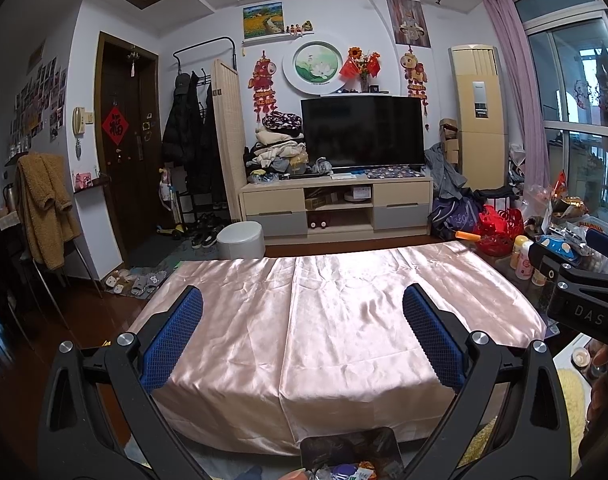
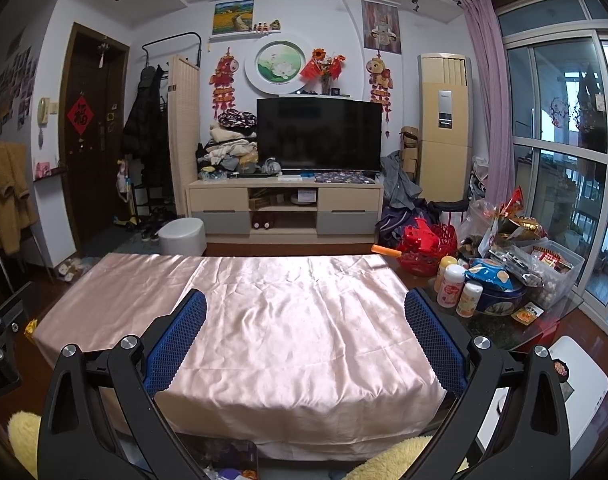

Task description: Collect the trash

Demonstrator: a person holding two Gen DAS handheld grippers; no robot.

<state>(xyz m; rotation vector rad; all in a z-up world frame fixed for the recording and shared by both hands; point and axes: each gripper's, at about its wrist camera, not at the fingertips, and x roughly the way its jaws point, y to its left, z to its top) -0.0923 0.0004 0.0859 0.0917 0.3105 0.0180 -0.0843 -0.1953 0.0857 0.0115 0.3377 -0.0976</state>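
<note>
1. Two grippers, left gripper (image 1: 302, 344) and right gripper (image 2: 306, 346), hang over the near end of a pink cloth (image 1: 344, 320), fingers wide apart, holding nothing.
2. Trash is hard to make out: a dark bin (image 1: 350, 454) below the near edge is cut off, its contents blurred.
3. Snack packets (image 2: 512, 236) crowd the side table (image 2: 504, 332) at right, partly overlapping.

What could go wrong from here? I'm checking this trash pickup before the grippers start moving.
The pink satin cloth looks slippery and loose, so a gripper dragging across it may bunch it up or pull it off. The bottles and blue tin crowd the glass side table beside the right gripper; a sideways swing could topple them. Both grippers are open and empty.
</note>
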